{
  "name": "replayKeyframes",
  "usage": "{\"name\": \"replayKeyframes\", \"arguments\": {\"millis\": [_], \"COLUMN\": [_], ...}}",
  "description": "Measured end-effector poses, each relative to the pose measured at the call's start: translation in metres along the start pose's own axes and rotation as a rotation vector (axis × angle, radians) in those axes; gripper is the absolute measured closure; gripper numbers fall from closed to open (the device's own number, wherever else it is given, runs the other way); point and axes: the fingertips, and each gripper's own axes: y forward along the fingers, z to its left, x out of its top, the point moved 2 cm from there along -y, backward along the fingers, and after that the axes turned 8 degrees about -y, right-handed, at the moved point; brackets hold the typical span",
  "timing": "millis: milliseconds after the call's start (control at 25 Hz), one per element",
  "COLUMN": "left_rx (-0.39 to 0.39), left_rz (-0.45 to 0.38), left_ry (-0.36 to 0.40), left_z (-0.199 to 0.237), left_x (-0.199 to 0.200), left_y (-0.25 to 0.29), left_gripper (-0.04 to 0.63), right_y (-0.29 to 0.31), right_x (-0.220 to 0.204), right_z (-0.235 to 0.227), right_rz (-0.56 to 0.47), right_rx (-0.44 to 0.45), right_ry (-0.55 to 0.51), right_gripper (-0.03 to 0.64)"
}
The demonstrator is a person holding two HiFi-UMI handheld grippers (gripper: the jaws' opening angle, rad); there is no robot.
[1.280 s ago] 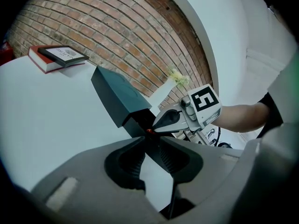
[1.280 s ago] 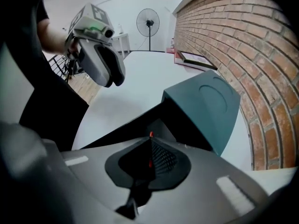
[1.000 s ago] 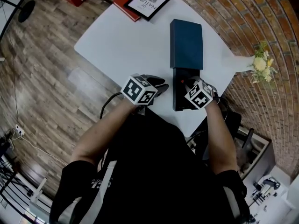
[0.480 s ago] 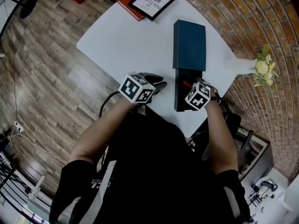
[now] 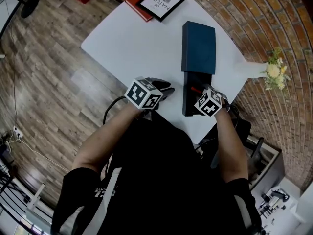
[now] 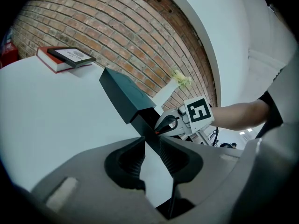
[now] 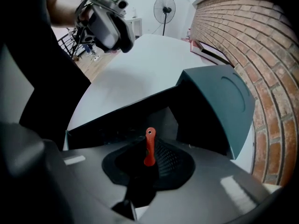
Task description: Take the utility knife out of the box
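Observation:
A dark teal box lies on the white table (image 5: 132, 43), its lid (image 5: 198, 48) slid back off the black tray (image 5: 187, 106). My right gripper (image 5: 200, 94) points straight down into the tray. Its jaws have just been closing, and they now pinch the orange utility knife (image 7: 149, 148), whose end with a hole sticks up between the pads. The knife (image 5: 194, 89) also shows as a red sliver in the head view. My left gripper (image 5: 166, 88) rests to the left of the box, open with nothing between its fingers (image 6: 135, 160).
A red book with a framed picture on it (image 5: 159, 1) lies at the table's far corner. A vase of flowers (image 5: 273, 72) stands by the brick wall on the right. The table's near edge runs just below both grippers. A fan (image 7: 164, 6) stands beyond the table.
The right gripper has settled slightly lower over the tray, and a bit more of the orange knife shows beside it. The left gripper has stayed where it was.

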Motion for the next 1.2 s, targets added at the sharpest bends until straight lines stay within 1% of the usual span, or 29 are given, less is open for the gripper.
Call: {"name": "replayKeyframes", "arguments": {"millis": [120,240,360,560,760,960,1200], "left_rx": [0.003,-0.004,-0.022,-0.081,-0.112,-0.171,-0.203], "left_rz": [-0.002,-0.001,-0.006,-0.010,0.001,-0.002,0.018], "left_ry": [-0.001,0.001,0.010,0.009,0.007,-0.020,-0.027], "left_z": [-0.001,-0.002,-0.006,-0.015,-0.018,-0.027,-0.032], "left_x": [-0.002,-0.002,0.003,0.019,0.032,0.041,0.042], "left_y": [-0.003,-0.003,0.001,0.016,0.028,0.031,0.034], "left_gripper": [0.492,0.492,0.492,0.480,0.462,0.462,0.463], "right_y": [-0.007,-0.020,-0.036,-0.057,-0.071,-0.075,-0.082], "right_x": [0.007,0.017,0.029,0.055,0.076,0.080,0.083], "right_z": [0.003,0.002,-0.003,0.000,0.005,0.007,0.005], "right_rz": [-0.041,-0.088,-0.127,-0.194,-0.239,-0.241,-0.252], "right_rx": [-0.008,-0.036,-0.072,-0.111,-0.153,-0.211,-0.269], "right_ry": [0.027,0.042,0.034,-0.035,-0.098,-0.177,-0.206], "right_gripper": [0.563,0.563,0.563,0.563,0.563,0.563,0.563]}}
